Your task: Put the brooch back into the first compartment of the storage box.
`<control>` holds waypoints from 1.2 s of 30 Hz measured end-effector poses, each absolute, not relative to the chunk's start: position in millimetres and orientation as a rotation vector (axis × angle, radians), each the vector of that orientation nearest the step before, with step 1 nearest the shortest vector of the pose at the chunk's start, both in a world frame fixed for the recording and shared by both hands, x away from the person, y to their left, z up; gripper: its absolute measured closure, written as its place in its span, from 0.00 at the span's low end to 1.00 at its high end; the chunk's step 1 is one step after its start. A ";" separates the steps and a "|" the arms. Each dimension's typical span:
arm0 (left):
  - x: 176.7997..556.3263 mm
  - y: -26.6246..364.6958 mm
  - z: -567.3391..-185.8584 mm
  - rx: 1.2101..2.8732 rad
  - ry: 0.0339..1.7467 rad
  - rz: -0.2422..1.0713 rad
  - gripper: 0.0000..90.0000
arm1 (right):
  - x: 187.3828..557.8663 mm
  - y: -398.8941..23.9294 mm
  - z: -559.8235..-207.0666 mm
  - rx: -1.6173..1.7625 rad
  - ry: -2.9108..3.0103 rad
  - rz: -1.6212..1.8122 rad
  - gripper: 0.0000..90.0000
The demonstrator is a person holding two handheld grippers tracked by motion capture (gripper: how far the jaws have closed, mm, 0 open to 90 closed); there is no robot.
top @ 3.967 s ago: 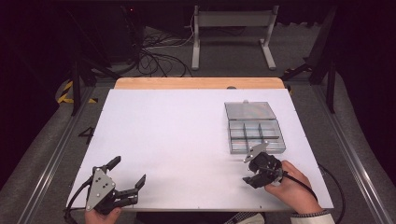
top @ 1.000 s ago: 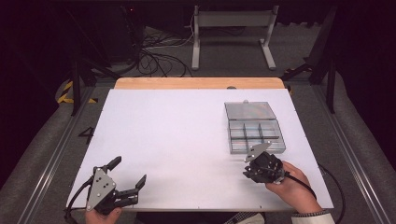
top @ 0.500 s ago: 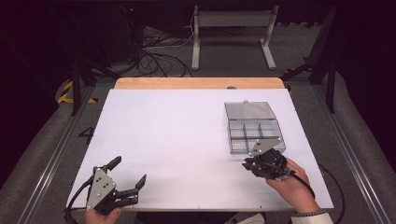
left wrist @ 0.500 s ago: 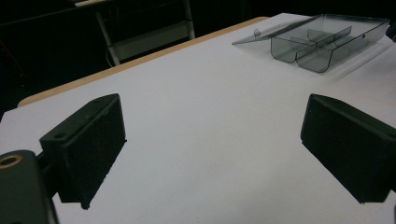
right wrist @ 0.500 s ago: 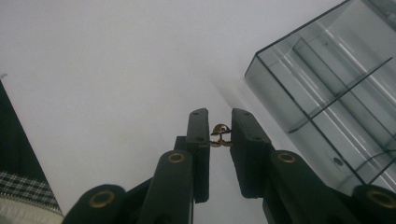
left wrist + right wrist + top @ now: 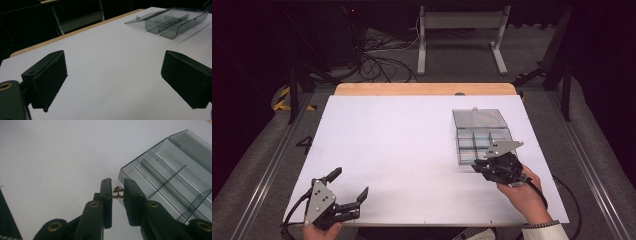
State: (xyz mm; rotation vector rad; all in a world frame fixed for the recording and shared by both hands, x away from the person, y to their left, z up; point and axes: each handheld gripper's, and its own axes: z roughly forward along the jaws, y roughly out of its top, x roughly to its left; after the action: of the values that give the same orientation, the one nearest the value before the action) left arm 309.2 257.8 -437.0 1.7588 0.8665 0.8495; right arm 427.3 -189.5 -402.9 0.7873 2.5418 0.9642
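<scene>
Right gripper [image 6: 117,192] jaws pinch a brass piece [image 6: 117,192] beside the open, empty-looking compartment box [image 6: 170,182].

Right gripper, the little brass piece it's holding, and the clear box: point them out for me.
right gripper [image 6: 117,187], right gripper view, gap between its fingertips
brass piece [image 6: 117,191], right gripper view, its middle between the jaws
clear box [image 6: 479,118], high view, its open lid

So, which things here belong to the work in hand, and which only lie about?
Belonging to the work:
- right gripper, shut on the small brass piece
- open compartment box, right beside it

Lying about:
- left gripper, open with nothing between its jaws
- cables and metal stand on the floor behind the table
</scene>
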 end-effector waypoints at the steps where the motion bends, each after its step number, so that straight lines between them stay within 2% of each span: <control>1: 309.1 257.8 -437.1 1.759 0.868 0.847 0.08 | 428.1 -189.8 -402.3 0.793 2.532 0.972 0.87; 36: 309.6 258.2 -437.1 1.759 0.867 0.850 0.08 | 460.0 -187.3 -384.7 0.945 2.372 1.048 0.87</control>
State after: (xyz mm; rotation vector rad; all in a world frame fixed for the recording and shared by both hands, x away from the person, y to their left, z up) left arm 309.6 258.2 -437.1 1.7590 0.8666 0.8504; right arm 460.0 -187.3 -384.7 0.9454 2.3723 1.0475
